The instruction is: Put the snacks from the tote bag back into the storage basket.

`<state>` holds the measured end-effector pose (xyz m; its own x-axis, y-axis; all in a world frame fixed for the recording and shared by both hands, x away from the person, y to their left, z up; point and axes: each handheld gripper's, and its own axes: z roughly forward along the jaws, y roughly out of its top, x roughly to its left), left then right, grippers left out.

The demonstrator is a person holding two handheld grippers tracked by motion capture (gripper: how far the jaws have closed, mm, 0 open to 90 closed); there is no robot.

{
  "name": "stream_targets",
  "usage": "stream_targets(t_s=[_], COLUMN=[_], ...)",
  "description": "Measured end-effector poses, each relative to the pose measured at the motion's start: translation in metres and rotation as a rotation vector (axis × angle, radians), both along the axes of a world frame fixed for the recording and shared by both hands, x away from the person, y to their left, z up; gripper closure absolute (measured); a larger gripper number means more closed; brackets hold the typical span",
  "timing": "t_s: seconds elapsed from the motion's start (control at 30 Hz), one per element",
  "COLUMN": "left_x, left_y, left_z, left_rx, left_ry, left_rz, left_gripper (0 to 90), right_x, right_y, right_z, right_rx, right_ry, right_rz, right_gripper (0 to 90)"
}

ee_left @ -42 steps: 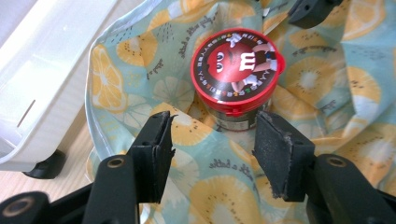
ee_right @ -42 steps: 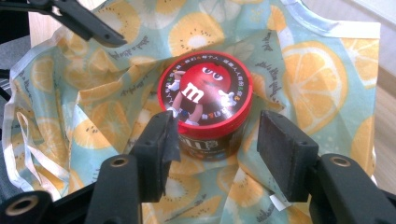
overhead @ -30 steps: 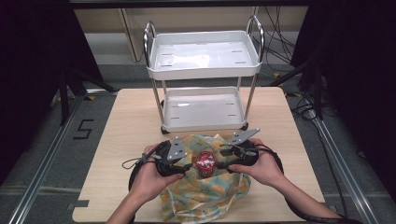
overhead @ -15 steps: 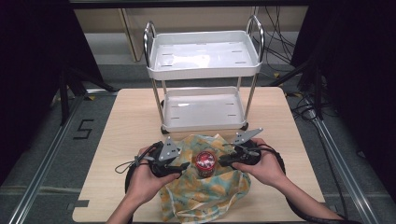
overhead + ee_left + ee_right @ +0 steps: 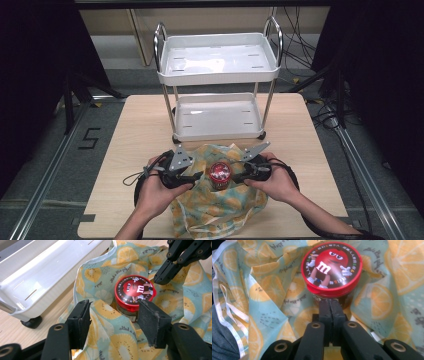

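Lower centre of frame: right claw [image 5: 329, 305] clenched, apparently pinching the lemon-print cloth [image 5: 274, 297] beside the red-lidded jar [image 5: 331, 271]; left claw [image 5: 113, 320] released astride a fold. Lift gently, keeping the jar upright.

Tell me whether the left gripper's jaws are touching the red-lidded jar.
Cannot tell. In the left gripper view the left gripper stands open over cloth, one jaw overlapping the jar.

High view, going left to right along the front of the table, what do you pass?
Left gripper → red-lidded jar on the citrus-print cloth → right gripper.
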<state>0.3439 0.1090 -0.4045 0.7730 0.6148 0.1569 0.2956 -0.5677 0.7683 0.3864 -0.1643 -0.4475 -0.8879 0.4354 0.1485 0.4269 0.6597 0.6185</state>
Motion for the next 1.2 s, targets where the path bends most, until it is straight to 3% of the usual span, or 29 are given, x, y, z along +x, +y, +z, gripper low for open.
stream_targets(t_s=[0.17,0.23,0.37,0.7,0.77,0.87,1.2], left_x=[0.0,0.001,0.001,0.002,0.001,0.002,0.002], left_y=[0.0,0.002,0.003,0.004,0.004,0.005,0.004], left_z=[-0.002,-0.002,-0.002,-0.001,-0.002,-0.001,-0.002], left_rx=[-0.012,0.01,-0.004,0.019,0.006,0.025,0.021], left_ry=[0.003,-0.001,0.005,-0.008,-0.001,-0.013,-0.006], left_rz=[0.017,0.012,0.024,0.017,0.027,0.013,0.021], left_gripper=[42.4,42.3,42.0,41.7,41.7,41.7,41.7], right_x=[0.0,0.0,0.0,-0.004,-0.006,-0.008,-0.011], right_y=[0.003,0.005,0.008,0.013,0.015,0.019,0.027], right_z=[0.0,-0.001,-0.001,-0.003,-0.003,-0.002,-0.002], right_rx=[-0.006,-0.009,-0.013,-0.02,-0.03,-0.037,-0.04], right_ry=[-0.002,0.003,-0.002,0.001,-0.006,-0.005,-0.037], right_rz=[0.002,0.002,0.011,0.021,0.023,0.032,0.067], right_gripper=[90.0,89.7,89.5,89.4,89.1,88.9,88.5])
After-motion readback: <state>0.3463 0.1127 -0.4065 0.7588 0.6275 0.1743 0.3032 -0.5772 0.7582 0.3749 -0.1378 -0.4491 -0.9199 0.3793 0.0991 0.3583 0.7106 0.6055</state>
